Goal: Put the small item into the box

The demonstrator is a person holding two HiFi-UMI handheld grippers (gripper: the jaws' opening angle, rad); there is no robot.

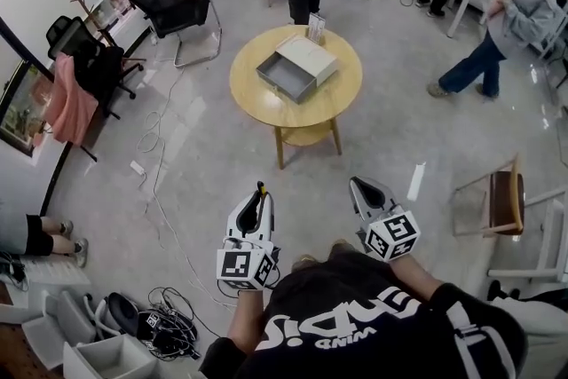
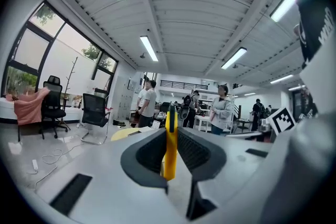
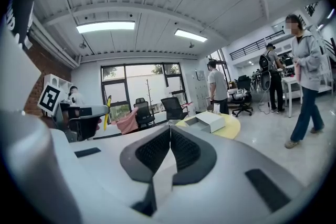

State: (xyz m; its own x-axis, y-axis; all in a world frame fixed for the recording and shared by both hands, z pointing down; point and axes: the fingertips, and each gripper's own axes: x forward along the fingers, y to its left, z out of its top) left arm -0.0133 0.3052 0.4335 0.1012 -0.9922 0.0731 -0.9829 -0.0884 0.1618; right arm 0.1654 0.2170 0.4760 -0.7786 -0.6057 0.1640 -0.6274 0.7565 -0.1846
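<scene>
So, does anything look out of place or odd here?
Nothing is damaged or spilled. The box on the round table has its grey drawer pulled out, and a tangle of cables lies on the floor, a possible tripping point.

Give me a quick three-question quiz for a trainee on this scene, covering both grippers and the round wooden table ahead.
1. True or false: the right gripper is shut with nothing between its jaws.
2. The thin yellow item is: A, clamped in the left gripper; B, clamped in the right gripper; C, in neither.
3. Fill in: the grey and white box, slid open, sits on the round wooden ____.

Key: 1 true; 2 A; 3 table.
</scene>
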